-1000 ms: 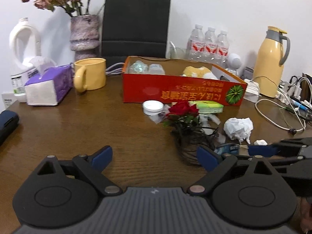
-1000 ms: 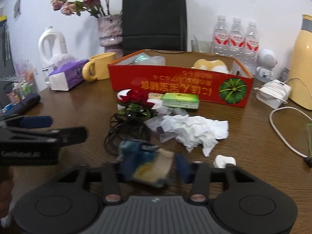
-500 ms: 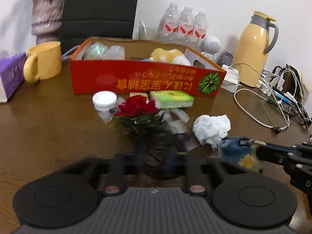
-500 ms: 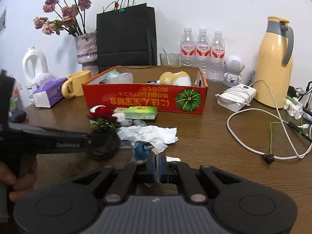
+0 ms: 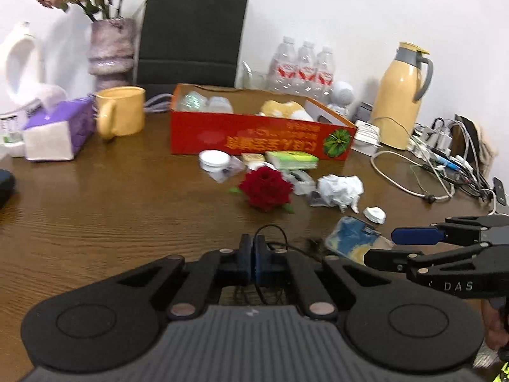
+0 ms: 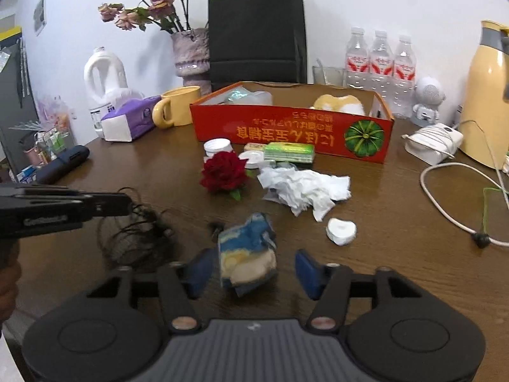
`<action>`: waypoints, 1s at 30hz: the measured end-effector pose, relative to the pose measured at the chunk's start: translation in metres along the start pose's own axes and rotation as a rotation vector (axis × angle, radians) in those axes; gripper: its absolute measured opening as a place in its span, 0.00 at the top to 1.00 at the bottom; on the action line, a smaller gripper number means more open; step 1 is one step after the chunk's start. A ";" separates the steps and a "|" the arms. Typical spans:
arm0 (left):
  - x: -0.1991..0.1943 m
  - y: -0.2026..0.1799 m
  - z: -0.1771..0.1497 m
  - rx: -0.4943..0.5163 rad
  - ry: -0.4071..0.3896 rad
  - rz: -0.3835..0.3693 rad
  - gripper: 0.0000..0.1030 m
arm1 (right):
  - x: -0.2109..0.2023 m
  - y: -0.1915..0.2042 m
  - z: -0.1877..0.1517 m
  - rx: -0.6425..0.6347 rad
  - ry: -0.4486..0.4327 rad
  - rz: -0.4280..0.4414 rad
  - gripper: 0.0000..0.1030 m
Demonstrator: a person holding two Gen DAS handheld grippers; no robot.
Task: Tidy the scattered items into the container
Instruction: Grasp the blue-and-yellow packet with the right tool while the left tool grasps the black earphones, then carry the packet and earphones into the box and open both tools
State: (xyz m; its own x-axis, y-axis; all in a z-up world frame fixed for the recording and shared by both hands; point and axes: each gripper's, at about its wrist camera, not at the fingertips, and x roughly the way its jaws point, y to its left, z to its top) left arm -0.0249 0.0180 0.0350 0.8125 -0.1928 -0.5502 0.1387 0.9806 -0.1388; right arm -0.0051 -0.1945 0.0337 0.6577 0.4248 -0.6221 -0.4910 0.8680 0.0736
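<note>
Right wrist view shows the right gripper (image 6: 251, 270) opening around the blue packet (image 6: 246, 254) at lower centre, pads apart from it. Left gripper (image 5: 253, 259) is closed on the black cable (image 5: 270, 232). Red box (image 6: 286, 130) holds few items — rose (image 6: 224, 173), tissue (image 6: 305, 191) and others wait outside.

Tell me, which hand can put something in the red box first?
Probably the left. The left gripper is shut on the black cord. The right gripper is opening, and the blue packet sits loose between its jaws.

Wooden table (image 6: 397, 210), red box (image 6: 286, 130), rose (image 6: 224, 172), crumpled tissue (image 6: 302, 187)
</note>
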 end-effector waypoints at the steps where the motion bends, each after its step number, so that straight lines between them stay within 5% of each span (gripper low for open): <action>1: 0.001 0.002 0.000 -0.008 0.002 0.010 0.95 | 0.005 0.000 0.002 -0.003 0.004 0.002 0.44; 3: 0.002 0.003 0.000 0.003 0.037 -0.006 0.87 | 0.014 -0.001 0.005 -0.012 0.018 -0.009 0.45; 4: 0.000 0.000 -0.001 0.027 0.038 -0.019 0.71 | 0.020 -0.001 0.006 -0.016 0.031 -0.016 0.52; 5: -0.003 -0.003 -0.003 0.051 0.023 -0.024 0.60 | 0.023 -0.001 0.006 -0.016 0.040 -0.019 0.59; 6: -0.006 -0.007 -0.006 0.080 0.007 -0.030 0.45 | 0.026 -0.002 0.005 -0.016 0.052 -0.017 0.79; 10: -0.006 -0.019 -0.014 0.156 0.004 -0.056 0.27 | 0.027 0.002 0.002 -0.045 0.049 -0.025 0.88; 15: 0.017 -0.028 -0.014 0.184 0.106 -0.030 0.30 | 0.025 0.003 0.005 -0.034 0.042 -0.022 0.90; 16: 0.019 -0.027 -0.015 0.175 0.118 -0.026 0.41 | 0.023 0.003 0.006 -0.031 0.035 -0.023 0.90; 20: 0.018 -0.016 -0.017 0.107 0.106 -0.034 0.59 | 0.013 0.002 0.011 -0.016 0.005 -0.030 0.90; 23: 0.018 -0.009 -0.015 0.060 0.096 -0.041 0.86 | 0.007 0.002 0.014 -0.014 -0.011 -0.030 0.90; 30: -0.002 -0.014 -0.005 0.028 0.037 0.001 0.94 | -0.013 0.011 0.020 -0.021 -0.061 -0.025 0.90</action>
State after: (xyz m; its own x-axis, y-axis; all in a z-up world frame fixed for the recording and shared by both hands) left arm -0.0313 0.0043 0.0339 0.7914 -0.1924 -0.5802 0.1538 0.9813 -0.1156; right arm -0.0077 -0.1852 0.0583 0.7035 0.4183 -0.5746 -0.4854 0.8733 0.0415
